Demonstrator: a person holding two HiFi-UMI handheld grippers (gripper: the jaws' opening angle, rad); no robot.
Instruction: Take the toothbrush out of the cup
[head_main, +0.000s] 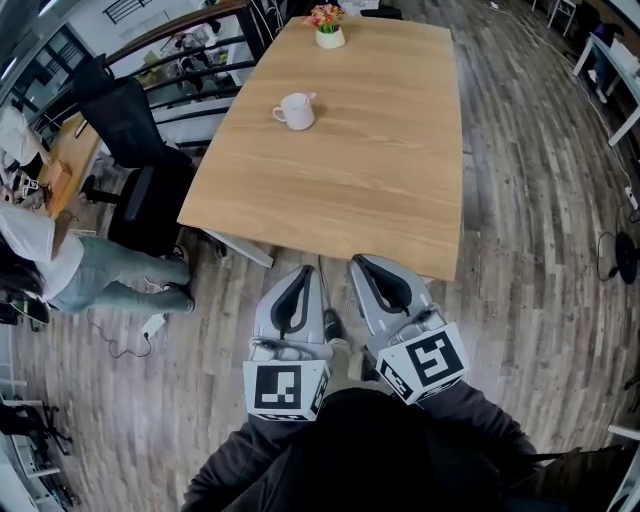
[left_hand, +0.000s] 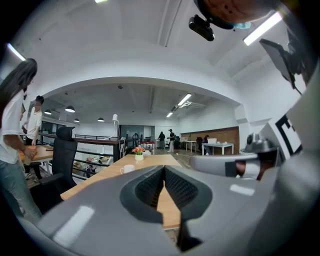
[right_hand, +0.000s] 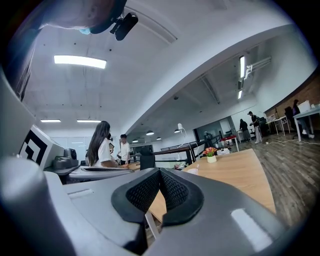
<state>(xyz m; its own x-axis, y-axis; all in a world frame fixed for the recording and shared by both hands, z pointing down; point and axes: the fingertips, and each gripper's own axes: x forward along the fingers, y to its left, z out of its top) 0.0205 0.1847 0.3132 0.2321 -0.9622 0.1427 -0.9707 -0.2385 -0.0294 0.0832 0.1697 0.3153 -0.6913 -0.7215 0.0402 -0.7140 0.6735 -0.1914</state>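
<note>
A white cup (head_main: 295, 111) stands on the far left part of the wooden table (head_main: 380, 170), and a pale toothbrush handle (head_main: 311, 97) sticks out of its right side. Both grippers hang side by side over the floor, just short of the table's near edge and well away from the cup. My left gripper (head_main: 305, 271) is shut with nothing in it, and so is my right gripper (head_main: 358, 261). The left gripper view shows the cup (left_hand: 126, 169) small, up and left of the joined jaw tips (left_hand: 164, 169). In the right gripper view the cup (right_hand: 193, 171) sits right of the tips (right_hand: 159, 171).
A small pot of flowers (head_main: 328, 30) stands at the table's far end. A black office chair (head_main: 135, 140) is by the table's left side, with a seated person (head_main: 70, 262) and a cable (head_main: 125, 345) on the floor beyond it. Wood floor runs along the right.
</note>
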